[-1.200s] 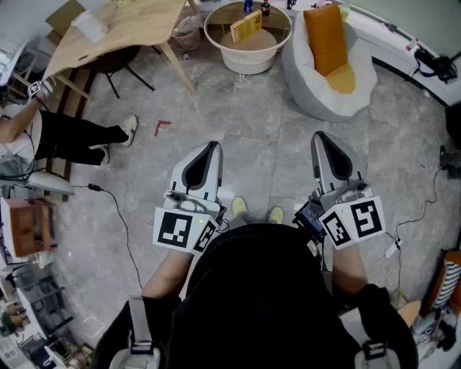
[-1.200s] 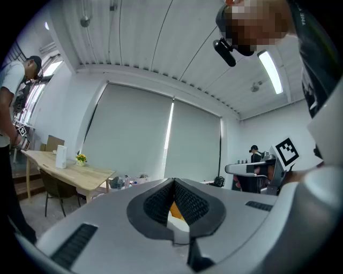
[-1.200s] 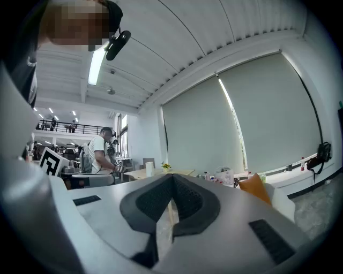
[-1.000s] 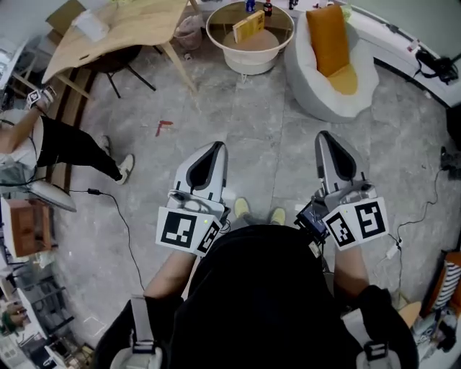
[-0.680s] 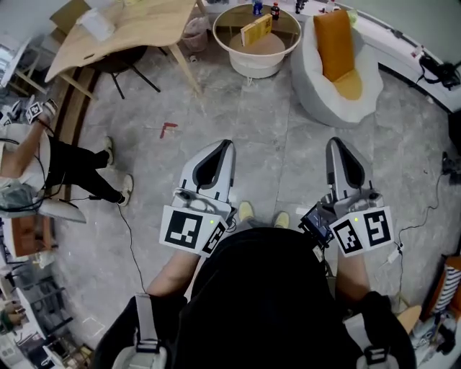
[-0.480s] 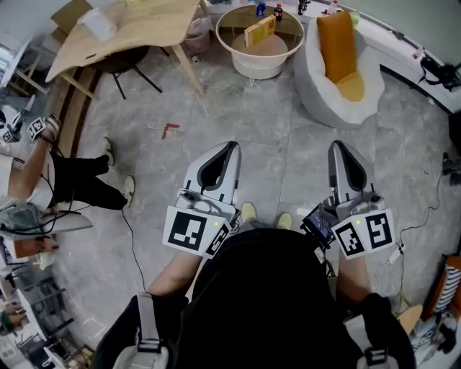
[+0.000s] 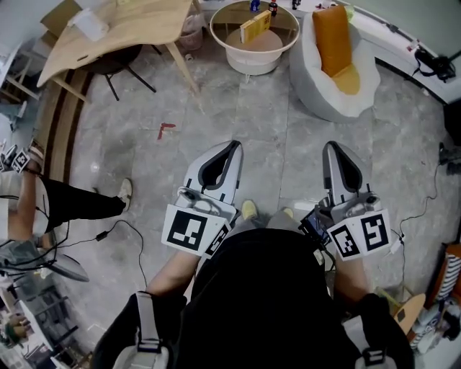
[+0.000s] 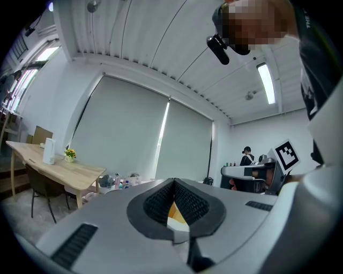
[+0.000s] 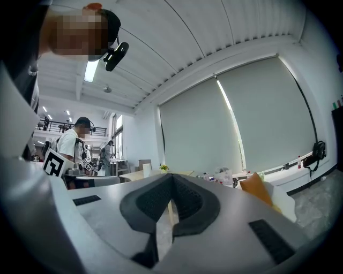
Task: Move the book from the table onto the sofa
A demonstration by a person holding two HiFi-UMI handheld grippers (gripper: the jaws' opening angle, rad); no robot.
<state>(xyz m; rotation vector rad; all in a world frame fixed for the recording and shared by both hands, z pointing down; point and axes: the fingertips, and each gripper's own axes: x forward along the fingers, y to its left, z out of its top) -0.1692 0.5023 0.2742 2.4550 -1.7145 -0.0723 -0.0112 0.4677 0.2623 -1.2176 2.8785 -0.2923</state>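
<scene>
A yellow book [image 7: 256,27] stands tilted on the round white table [image 7: 251,60] at the top of the head view. Right of it is the white sofa [image 7: 317,86] with an orange cushion [image 7: 333,39]; the cushion [image 9: 256,193] also shows in the right gripper view. My left gripper [image 7: 232,148] and right gripper [image 7: 333,148] are held level over the grey floor, well short of the table. Both are shut, with nothing between the pads. In the left gripper view the left gripper [image 8: 174,182] has its tips together, and so does the right gripper [image 9: 171,176] in its own view.
A wooden desk [image 7: 115,29] with a dark chair [image 7: 115,61] under it stands at the upper left. A person [image 7: 50,209] walks at the left edge, near a floor cable [image 7: 122,227]. Bottles [image 7: 272,7] stand on the round table. More cables [image 7: 425,202] lie on the right.
Both grippers have drifted a little to the right in the view and stay shut. The person at the left has walked toward the lower left.
</scene>
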